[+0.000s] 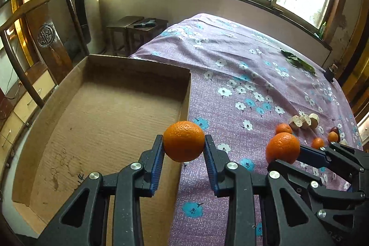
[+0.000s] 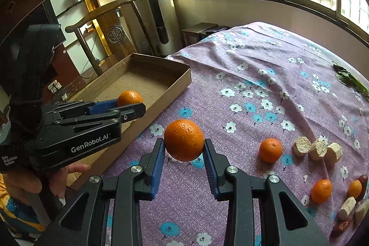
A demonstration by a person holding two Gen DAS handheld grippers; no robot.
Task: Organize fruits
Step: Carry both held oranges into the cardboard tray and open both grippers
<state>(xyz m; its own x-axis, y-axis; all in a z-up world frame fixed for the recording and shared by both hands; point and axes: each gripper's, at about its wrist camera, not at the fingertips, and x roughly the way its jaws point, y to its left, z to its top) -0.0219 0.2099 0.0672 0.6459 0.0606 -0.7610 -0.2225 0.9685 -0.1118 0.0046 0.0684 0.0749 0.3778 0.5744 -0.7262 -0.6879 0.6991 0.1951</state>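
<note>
My left gripper is shut on an orange and holds it in the air over the right wall of an empty cardboard box. My right gripper is shut on a second orange above the floral cloth, right of the box. The left gripper and its orange show in the right wrist view; the right gripper's orange shows in the left wrist view. Smaller oranges lie on the cloth.
Pale cut chunks lie by the small oranges, with more chunks and dark red dates at the right edge. Green leaves lie far right. A wooden chair stands behind the box. Windows run along the back.
</note>
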